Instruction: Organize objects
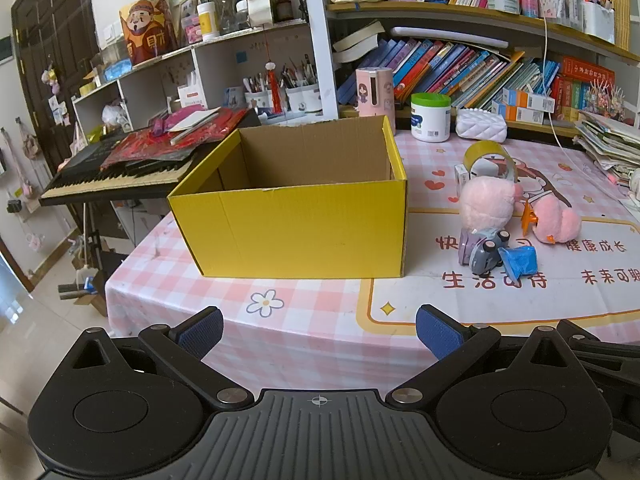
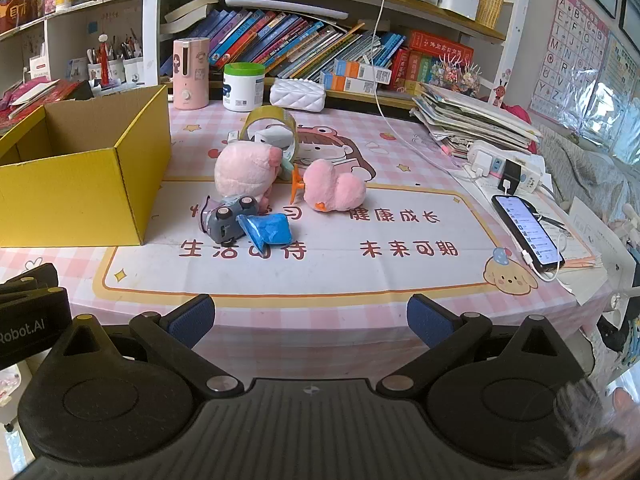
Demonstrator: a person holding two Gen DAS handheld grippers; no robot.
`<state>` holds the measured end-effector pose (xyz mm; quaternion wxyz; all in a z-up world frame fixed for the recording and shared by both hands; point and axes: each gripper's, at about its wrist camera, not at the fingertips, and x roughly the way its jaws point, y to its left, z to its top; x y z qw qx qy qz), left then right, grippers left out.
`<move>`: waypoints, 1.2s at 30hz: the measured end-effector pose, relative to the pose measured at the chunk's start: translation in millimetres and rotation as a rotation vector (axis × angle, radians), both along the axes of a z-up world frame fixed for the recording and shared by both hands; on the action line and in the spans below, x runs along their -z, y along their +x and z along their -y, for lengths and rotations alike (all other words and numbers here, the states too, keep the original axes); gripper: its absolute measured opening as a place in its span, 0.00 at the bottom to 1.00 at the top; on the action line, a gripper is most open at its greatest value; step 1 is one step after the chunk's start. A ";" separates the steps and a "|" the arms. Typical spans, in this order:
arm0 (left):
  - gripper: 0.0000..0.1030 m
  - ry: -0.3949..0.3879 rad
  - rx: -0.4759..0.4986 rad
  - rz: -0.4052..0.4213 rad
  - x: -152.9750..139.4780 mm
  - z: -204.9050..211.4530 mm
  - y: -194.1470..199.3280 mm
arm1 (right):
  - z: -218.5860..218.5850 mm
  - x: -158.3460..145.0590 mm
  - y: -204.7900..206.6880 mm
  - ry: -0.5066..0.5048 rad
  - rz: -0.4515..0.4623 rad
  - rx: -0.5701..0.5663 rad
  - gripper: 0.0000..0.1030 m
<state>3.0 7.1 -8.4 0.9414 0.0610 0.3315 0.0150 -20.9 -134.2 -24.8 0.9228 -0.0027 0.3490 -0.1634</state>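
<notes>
Both grippers hang level off the table's (image 2: pixel 360 280) near edge, jaws wide apart, holding nothing. Left gripper (image 1: pixel 319 332) faces the yellow box (image 1: pixel 296 224); right gripper (image 2: pixel 310 320) faces the toys (image 2: pixel 256 192) heaped just beside the box (image 2: pixel 80 196).

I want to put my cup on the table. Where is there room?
The white mat is bare in front of the toys, between the yellow cardboard box and the black phone. It is crowded around the pink plush toys and the grey toy car.
</notes>
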 end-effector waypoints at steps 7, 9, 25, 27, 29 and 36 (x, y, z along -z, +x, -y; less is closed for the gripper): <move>1.00 0.006 0.011 0.014 -2.4 0.9 -0.4 | 1.3 -2.0 -1.4 0.001 -0.002 -0.001 1.00; 1.00 0.011 0.017 0.021 -4.5 1.7 -0.3 | 0.0 -1.2 -0.4 0.001 -0.002 0.001 1.00; 1.00 0.010 0.005 0.002 -5.2 -4.5 4.1 | -7.0 4.0 1.6 0.001 -0.003 -0.010 1.00; 1.00 0.008 0.006 0.000 -5.0 -5.4 4.7 | -7.2 3.7 1.6 0.000 -0.003 -0.009 1.00; 1.00 0.004 0.008 -0.003 -4.8 -6.4 5.8 | -5.7 1.3 1.4 0.000 -0.004 -0.008 1.00; 1.00 -0.003 0.015 -0.001 -5.0 -5.8 7.2 | -2.7 -4.0 1.0 0.002 -0.002 -0.005 1.00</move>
